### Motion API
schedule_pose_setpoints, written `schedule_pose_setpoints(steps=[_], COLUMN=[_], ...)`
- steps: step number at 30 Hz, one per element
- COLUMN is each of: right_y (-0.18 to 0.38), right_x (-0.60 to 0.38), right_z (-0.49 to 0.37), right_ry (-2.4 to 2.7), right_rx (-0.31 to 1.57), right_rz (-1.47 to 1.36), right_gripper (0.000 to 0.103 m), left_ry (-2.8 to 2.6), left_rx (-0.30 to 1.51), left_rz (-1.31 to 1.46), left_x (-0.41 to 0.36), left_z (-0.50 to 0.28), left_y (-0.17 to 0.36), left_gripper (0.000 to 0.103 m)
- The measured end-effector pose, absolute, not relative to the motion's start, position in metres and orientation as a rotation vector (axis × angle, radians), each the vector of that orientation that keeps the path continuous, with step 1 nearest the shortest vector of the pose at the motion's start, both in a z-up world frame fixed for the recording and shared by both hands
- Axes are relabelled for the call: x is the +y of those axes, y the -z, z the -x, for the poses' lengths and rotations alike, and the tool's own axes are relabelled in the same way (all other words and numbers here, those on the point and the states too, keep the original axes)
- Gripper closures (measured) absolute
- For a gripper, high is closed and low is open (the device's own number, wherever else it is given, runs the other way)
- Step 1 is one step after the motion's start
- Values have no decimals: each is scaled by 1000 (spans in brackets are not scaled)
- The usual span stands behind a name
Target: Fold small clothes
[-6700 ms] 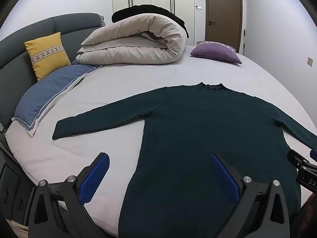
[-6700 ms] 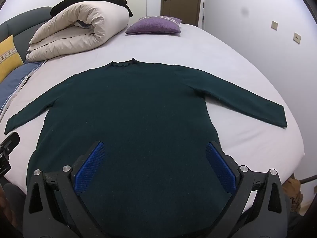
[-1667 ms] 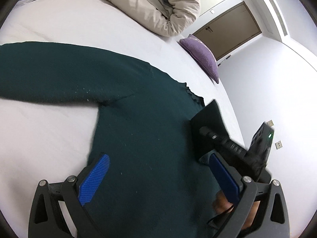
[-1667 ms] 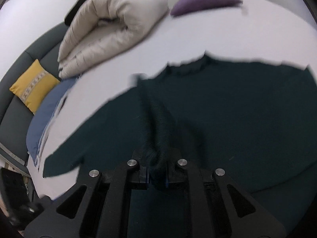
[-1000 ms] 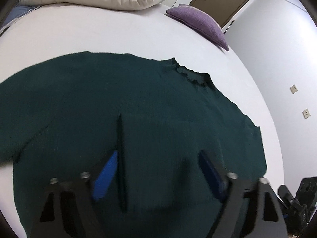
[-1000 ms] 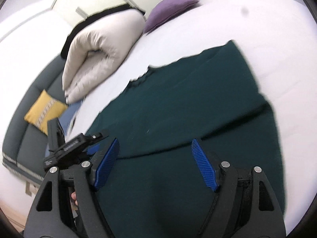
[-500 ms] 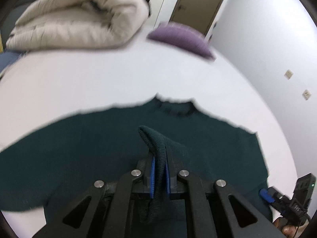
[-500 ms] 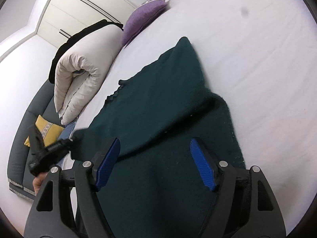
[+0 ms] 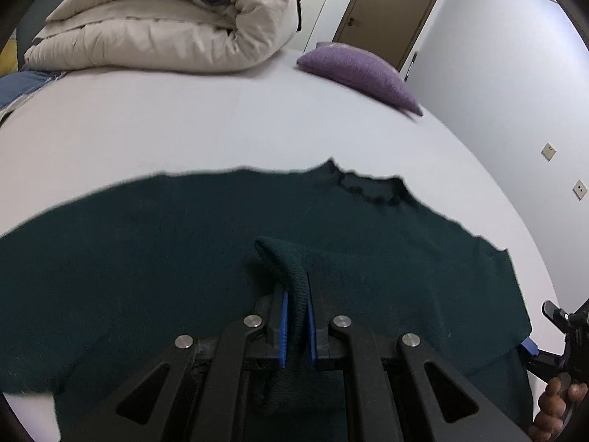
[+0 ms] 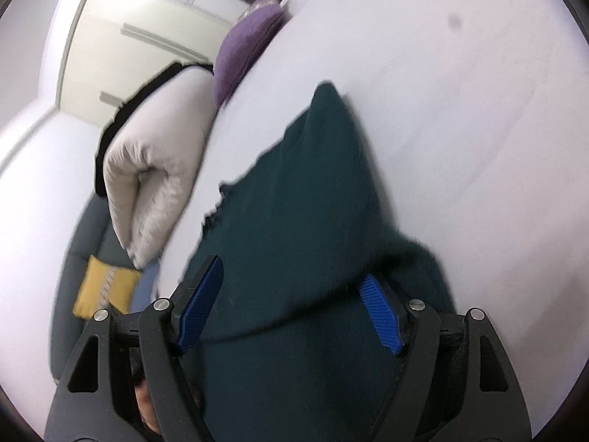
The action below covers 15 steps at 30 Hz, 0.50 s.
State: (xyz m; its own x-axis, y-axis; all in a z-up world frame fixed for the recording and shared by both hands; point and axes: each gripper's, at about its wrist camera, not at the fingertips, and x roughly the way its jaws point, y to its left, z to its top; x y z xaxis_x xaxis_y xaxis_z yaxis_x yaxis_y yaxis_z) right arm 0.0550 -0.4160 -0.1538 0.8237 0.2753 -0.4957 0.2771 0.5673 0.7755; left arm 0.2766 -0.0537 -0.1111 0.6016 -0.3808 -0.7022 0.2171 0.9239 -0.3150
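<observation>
One sleeve looks folded in across the sweater [image 9: 147, 258]; left gripper [image 9: 295, 326] pinches a cuff, right gripper [image 10: 291, 307] gapes wide, body folds remain.

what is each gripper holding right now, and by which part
The left gripper is shut on the sweater, pinching a raised fold mid-body. The right gripper is open over it, holding nothing.

One sweater [image 9: 147, 258], one duvet [image 9: 165, 25], one purple cushion [image 9: 357, 70], one yellow cushion [image 10: 106, 287].
</observation>
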Motion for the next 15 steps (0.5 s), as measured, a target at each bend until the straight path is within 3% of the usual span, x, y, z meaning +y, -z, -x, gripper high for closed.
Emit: schedule_pose_setpoints(steps=[2,6,10,15], right_y=[154,174,168,133], right_x=[-426,-443,-431,-423], right_z=[-47,-35,-35,-39], right_ry=[21,44,80,133], right_rx=[575,529,572,628], right_rz=[-1027,-1143,-1060,-936], right_gripper=[38,68,68,66], left_ry=[350,325,319,333], left_rx=[830,889,860,862], left_rz=[220,170,179,210], left_x=[-52,-63,-59,-54], left_z=[-274,-282,-275,-278], left_y=[104,122,128,133], left_gripper=[94,93,86,86])
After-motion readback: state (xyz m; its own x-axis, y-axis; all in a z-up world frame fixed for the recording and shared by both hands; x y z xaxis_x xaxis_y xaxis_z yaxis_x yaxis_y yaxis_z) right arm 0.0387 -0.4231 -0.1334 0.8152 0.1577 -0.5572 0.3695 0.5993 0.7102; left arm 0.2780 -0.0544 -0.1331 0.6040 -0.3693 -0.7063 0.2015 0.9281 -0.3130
